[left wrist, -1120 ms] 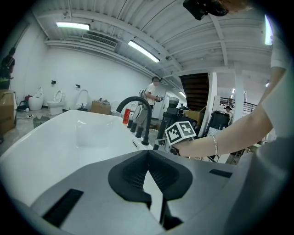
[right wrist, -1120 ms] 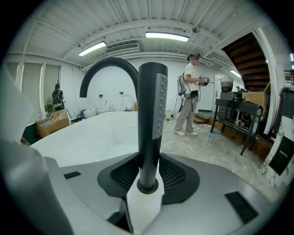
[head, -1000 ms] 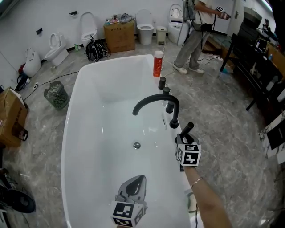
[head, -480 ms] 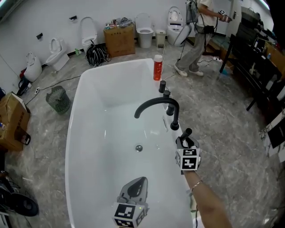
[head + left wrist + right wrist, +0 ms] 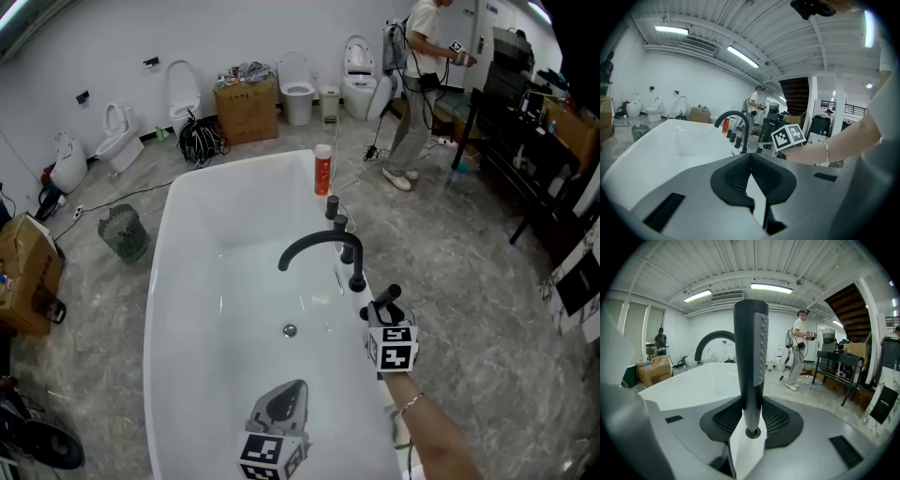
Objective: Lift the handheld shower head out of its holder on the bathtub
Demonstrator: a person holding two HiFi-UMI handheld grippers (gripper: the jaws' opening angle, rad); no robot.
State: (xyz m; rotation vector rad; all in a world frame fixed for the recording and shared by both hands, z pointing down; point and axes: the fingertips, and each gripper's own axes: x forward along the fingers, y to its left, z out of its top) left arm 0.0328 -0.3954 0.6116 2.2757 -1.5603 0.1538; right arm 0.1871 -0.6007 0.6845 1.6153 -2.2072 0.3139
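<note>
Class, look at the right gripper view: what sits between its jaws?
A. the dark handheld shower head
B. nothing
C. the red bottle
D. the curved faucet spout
A: the right gripper is closed on the handheld shower head, which stands upright between its jaws.

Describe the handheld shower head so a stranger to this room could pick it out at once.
Find the white bathtub, then the curved black spout on its right rim. Nearer the camera, the right gripper clamps the shower head: a straight, slim dark stick with a ribbed strip, unlike the stubby knobs by the spout.
</note>
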